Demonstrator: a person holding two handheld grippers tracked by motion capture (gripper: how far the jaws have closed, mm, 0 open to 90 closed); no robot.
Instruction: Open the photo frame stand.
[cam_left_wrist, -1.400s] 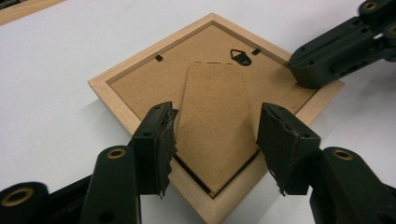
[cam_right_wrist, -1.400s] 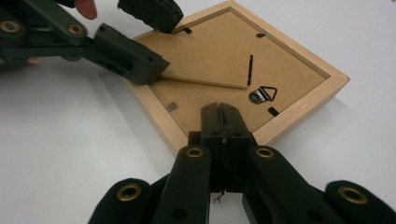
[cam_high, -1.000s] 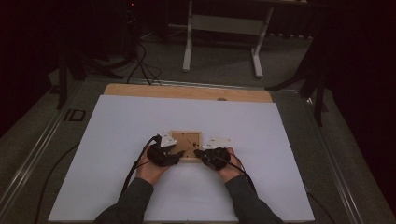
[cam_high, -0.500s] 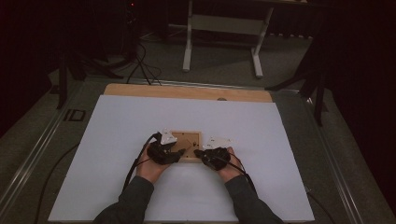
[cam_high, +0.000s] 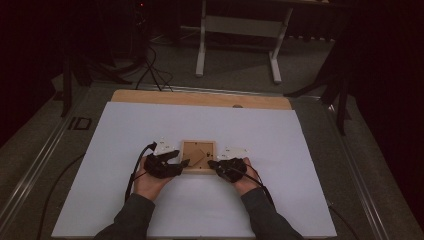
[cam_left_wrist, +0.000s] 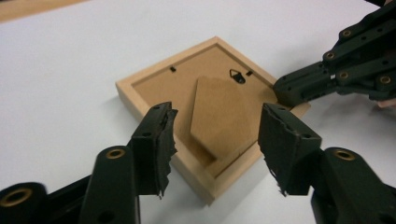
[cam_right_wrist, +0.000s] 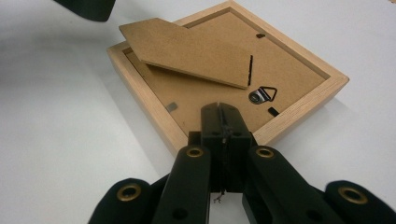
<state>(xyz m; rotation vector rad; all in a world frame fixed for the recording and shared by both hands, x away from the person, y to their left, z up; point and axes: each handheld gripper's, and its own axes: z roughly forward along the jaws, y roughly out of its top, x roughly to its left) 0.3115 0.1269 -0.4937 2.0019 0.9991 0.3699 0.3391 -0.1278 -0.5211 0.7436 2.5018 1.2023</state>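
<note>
A small wooden picture frame (cam_high: 198, 156) lies face down near the table's front middle, its brown back (cam_left_wrist: 205, 93) up. A pointed stand flap (cam_right_wrist: 191, 46) sticks up from the back beside a metal hanger (cam_right_wrist: 261, 95). My left gripper (cam_high: 181, 158) hovers at the frame's left edge. In the left gripper view its jaws (cam_left_wrist: 218, 112) stand open over the near corner, having just been opening, and nothing is pressed between them. My right gripper (cam_right_wrist: 222, 109) is shut, with its tips resting on the frame's rim at the right corner (cam_left_wrist: 285, 88).
The frame lies on a white board (cam_high: 125, 130) with a wooden strip (cam_high: 200, 98) along its far edge. Beyond the table a white stand (cam_high: 240, 30) and cables (cam_high: 150, 70) sit on the floor. Both forearms come in from the bottom.
My left gripper has lifted slightly at the frame's left edge and its jaws stand a little wider. The right gripper and the frame have not moved.
</note>
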